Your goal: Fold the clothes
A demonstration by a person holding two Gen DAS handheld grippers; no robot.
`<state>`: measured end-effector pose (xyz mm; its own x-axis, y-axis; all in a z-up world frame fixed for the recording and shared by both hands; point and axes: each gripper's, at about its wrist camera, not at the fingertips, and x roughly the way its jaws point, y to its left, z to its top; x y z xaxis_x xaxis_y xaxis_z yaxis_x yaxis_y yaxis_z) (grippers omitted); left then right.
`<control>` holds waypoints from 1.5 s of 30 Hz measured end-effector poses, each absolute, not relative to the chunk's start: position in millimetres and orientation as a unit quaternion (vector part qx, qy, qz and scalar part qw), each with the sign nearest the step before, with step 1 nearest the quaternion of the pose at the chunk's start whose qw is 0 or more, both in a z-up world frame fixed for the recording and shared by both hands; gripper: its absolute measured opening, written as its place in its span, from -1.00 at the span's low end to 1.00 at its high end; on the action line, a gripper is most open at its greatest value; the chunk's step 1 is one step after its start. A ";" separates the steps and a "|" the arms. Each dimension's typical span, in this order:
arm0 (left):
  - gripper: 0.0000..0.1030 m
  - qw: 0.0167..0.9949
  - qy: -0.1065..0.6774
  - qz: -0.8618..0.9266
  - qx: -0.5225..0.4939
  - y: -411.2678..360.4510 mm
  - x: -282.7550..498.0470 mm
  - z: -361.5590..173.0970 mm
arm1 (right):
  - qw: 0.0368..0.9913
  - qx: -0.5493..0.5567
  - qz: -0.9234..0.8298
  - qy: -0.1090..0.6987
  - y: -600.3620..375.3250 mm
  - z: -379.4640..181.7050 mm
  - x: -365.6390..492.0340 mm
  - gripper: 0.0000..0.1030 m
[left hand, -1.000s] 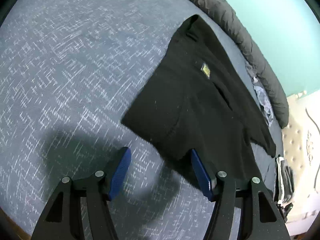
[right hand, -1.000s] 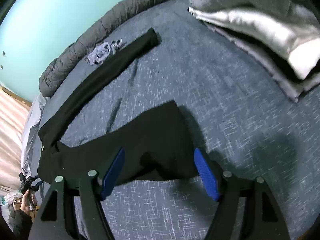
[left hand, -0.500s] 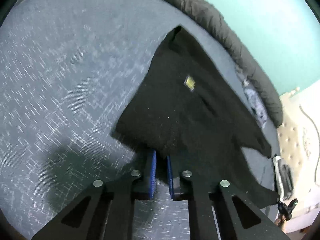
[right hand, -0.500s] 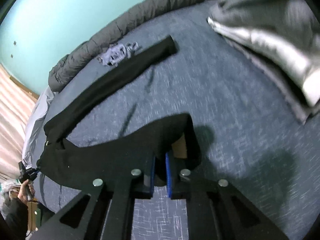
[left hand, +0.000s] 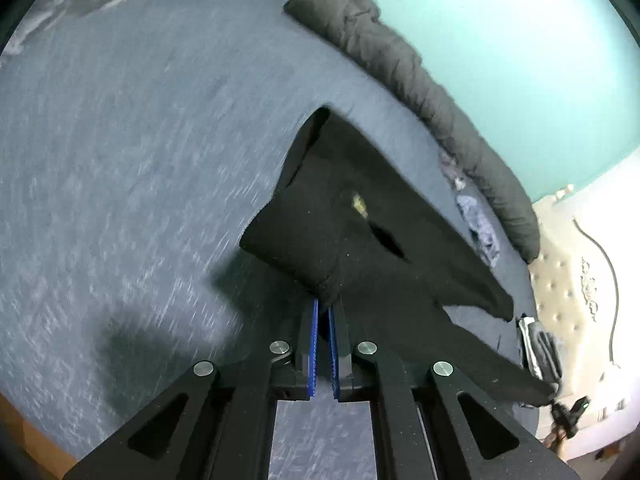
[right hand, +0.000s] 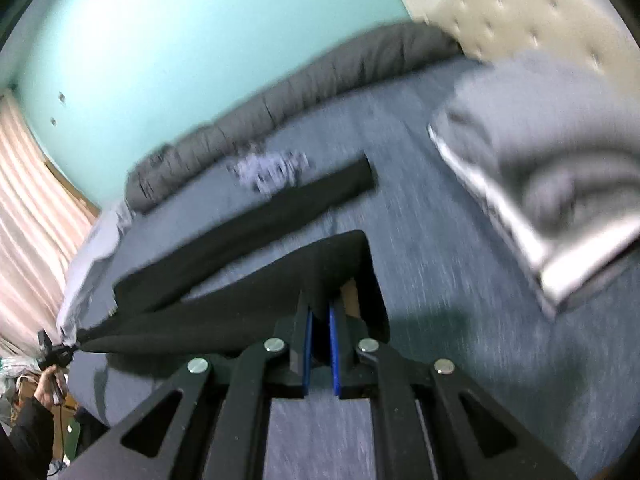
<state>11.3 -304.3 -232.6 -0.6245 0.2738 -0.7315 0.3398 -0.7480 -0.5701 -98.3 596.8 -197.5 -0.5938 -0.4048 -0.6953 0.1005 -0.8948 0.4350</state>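
A black long-sleeved top [left hand: 352,232] with a small yellow label lies on the blue-grey bed [left hand: 120,140]. My left gripper [left hand: 323,308] is shut on a corner of its near edge, and that corner is raised off the bed. The same black top [right hand: 240,304] shows in the right wrist view, where my right gripper [right hand: 319,314] is shut on the other near corner, also lifted. One sleeve [right hand: 280,216] stretches flat across the bed behind it. The cloth hangs taut between the two grips.
A rolled dark grey duvet [left hand: 420,76] runs along the teal wall. A small crumpled light garment [right hand: 272,168] lies by it. A grey and white folded stack [right hand: 552,184] sits at the right. A person's hand [right hand: 48,384] holds the other gripper at the far left.
Both grippers went from open to shut on the near edge of the black top, then lifted it. The cloth's corners have risen off the bed and both views have tilted upward.
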 end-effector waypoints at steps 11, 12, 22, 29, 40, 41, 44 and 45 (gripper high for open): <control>-0.91 0.035 0.338 -0.813 0.473 -302.4 16.6 -265.2 | 0.123 0.515 -0.824 -0.203 609.6 -272.3 -77.8 -0.08; -0.91 0.035 0.335 -0.814 0.474 -302.1 16.4 -264.1 | 0.124 0.510 -0.824 -0.213 612.7 -270.4 -80.4 0.02; -0.90 0.039 0.327 -0.812 0.482 -301.0 12.5 -267.9 | 0.126 0.545 -0.796 -0.233 593.1 -286.8 -119.5 -0.02; -0.90 0.040 0.322 -0.811 0.487 -300.4 12.2 -268.4 | 0.143 0.493 -0.828 -0.225 592.6 -250.4 -123.1 -0.86; -0.90 0.037 0.323 -0.810 0.487 -297.3 15.1 -271.1 | 0.151 0.464 -0.854 -0.182 599.5 -208.8 -119.0 -0.86; -0.90 0.037 0.324 -0.810 0.488 -297.4 15.1 -272.0 | 0.149 0.476 -0.848 -0.181 601.0 -217.0 -116.3 -0.86; -0.90 0.038 0.323 -0.809 0.489 -297.4 14.9 -273.4 | 0.142 0.512 -0.828 -0.178 605.4 -241.5 -108.1 -0.86; -0.90 0.039 0.322 -0.809 0.489 -296.3 15.3 -273.5 | 0.139 0.524 -0.822 -0.177 606.8 -249.7 -105.4 -0.86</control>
